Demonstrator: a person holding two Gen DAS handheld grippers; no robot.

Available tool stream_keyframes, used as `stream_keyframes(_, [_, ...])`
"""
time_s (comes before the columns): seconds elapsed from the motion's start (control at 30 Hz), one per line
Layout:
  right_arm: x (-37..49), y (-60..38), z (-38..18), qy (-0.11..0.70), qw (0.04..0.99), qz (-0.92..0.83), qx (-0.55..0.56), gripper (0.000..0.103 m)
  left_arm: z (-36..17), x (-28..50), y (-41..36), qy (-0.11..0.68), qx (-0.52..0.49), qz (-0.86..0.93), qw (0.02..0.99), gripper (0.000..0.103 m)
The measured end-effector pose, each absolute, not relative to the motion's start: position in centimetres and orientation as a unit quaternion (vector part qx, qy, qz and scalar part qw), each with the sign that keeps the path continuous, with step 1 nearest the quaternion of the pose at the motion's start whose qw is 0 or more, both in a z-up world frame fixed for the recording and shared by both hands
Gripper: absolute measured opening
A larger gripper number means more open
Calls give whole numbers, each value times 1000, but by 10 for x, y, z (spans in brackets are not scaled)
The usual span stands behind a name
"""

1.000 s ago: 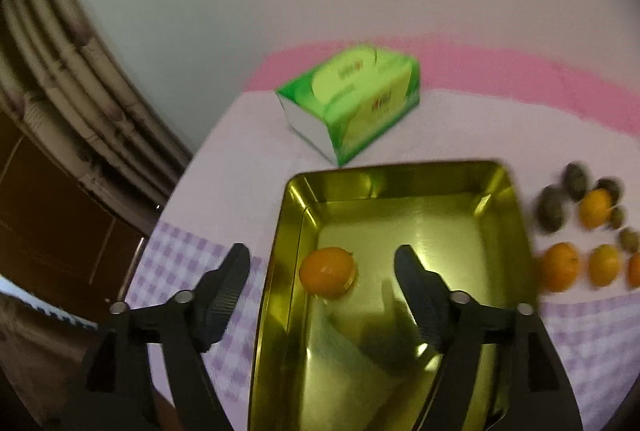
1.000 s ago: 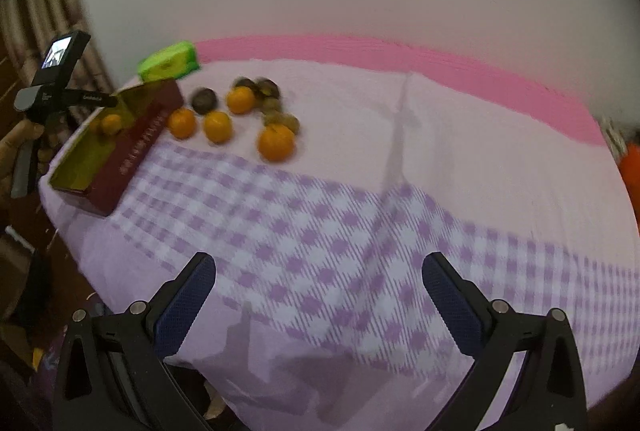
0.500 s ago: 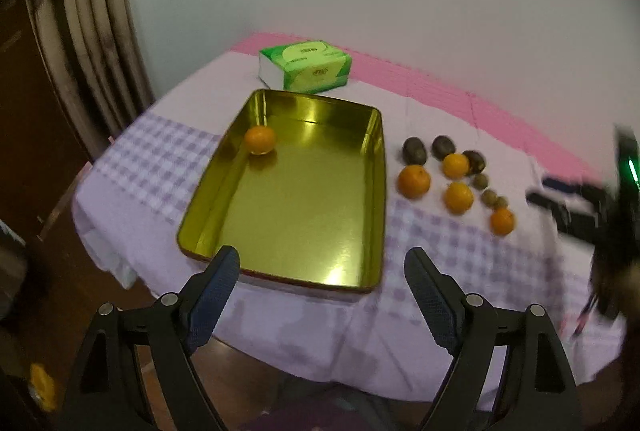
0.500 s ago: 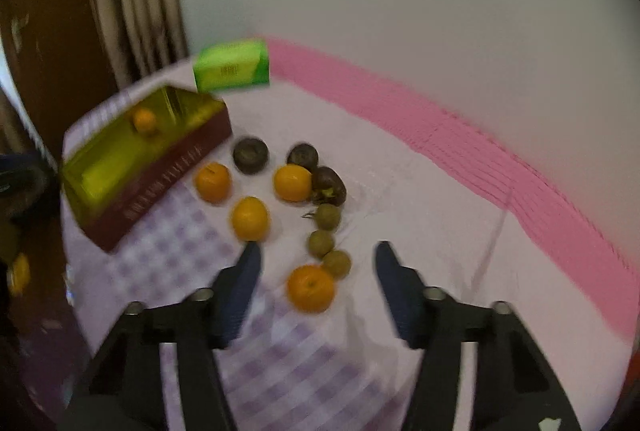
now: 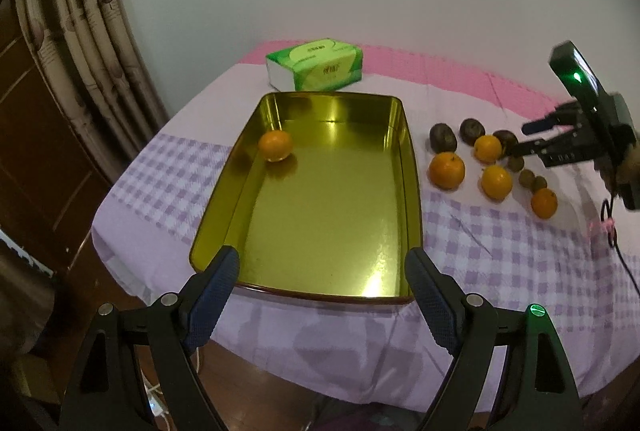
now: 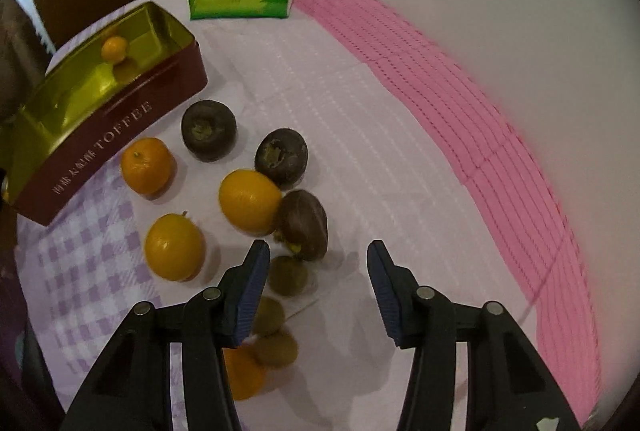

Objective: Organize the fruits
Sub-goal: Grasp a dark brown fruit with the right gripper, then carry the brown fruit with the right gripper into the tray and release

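A gold tin tray (image 5: 412,171) holds one orange (image 5: 275,145). My left gripper (image 5: 322,271) hangs open over the tray's near rim, with nothing between its fingers. Right of the tray lie several oranges, dark round fruits and small green fruits. My right gripper (image 6: 316,263) is open at a narrow gap above this cluster and grips nothing. A dark fruit (image 6: 304,223) lies just ahead of its jaws, and a small green fruit (image 6: 288,275) sits by its left finger. An orange (image 6: 248,201) touches that dark fruit. The right gripper (image 5: 520,140) also shows in the left wrist view.
A green tissue box (image 5: 316,63) stands behind the tray near the wall. The tray's red side (image 6: 120,135) reads TOFFEE. A lilac checked cloth covers the round table, whose edge drops off close under the left gripper. Curtains and a brown door are at the left.
My left gripper drew back from inside the tray to its near rim and opened slightly wider. My right gripper swung in over the fruit cluster, rolled, and its jaws narrowed.
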State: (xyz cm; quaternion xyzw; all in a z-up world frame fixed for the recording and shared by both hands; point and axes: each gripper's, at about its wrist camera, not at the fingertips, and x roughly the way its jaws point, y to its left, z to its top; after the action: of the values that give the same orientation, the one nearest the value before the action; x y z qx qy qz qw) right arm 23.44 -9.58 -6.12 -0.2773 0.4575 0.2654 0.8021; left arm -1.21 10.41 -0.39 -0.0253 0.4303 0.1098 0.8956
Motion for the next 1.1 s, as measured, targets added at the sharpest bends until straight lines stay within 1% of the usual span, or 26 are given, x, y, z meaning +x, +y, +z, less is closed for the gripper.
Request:
stream_keyframes(0.1, [244, -89, -66, 463, 789, 275, -296, 48, -9, -10, 102, 437, -18, 109, 893, 85])
stream_keyframes(0.17, [249, -86, -68, 468, 783, 280, -299, 45, -11, -9, 100, 441, -14, 109, 891, 86])
stream_keyframes(0.2, [252, -85, -69, 472, 779, 290, -293, 41, -12, -8, 99, 443, -13, 109, 890, 86])
stream_keyframes(0.27, [255, -82, -71, 481, 775, 296, -282, 30, -12, -8, 98, 442, -10, 111, 890, 86])
stream_keyframes(0.4, [252, -85, -74, 486, 788, 271, -265, 27, -7, -10, 101, 431, -13, 116, 895, 86])
stream_keyframes(0.43, [251, -87, -71, 482, 795, 261, -260, 20, -6, -10, 103, 430, -16, 117, 895, 86])
stream_keyframes(0.63, [213, -116, -25, 423, 857, 251, -151, 21, -2, -11, 113, 430, -35, 123, 894, 86])
stream_keyframes(0.73, [194, -109, -9, 404, 868, 263, -124, 21, -2, -11, 114, 433, -27, 130, 891, 86])
stream_keyframes(0.97, [180, -42, 29, 370, 863, 333, -90, 21, 1, -11, 126, 434, -36, 147, 888, 90])
stream_keyframes(1.1, [185, 9, 26, 371, 852, 357, -99, 21, -1, -9, 135, 439, -40, 156, 884, 92])
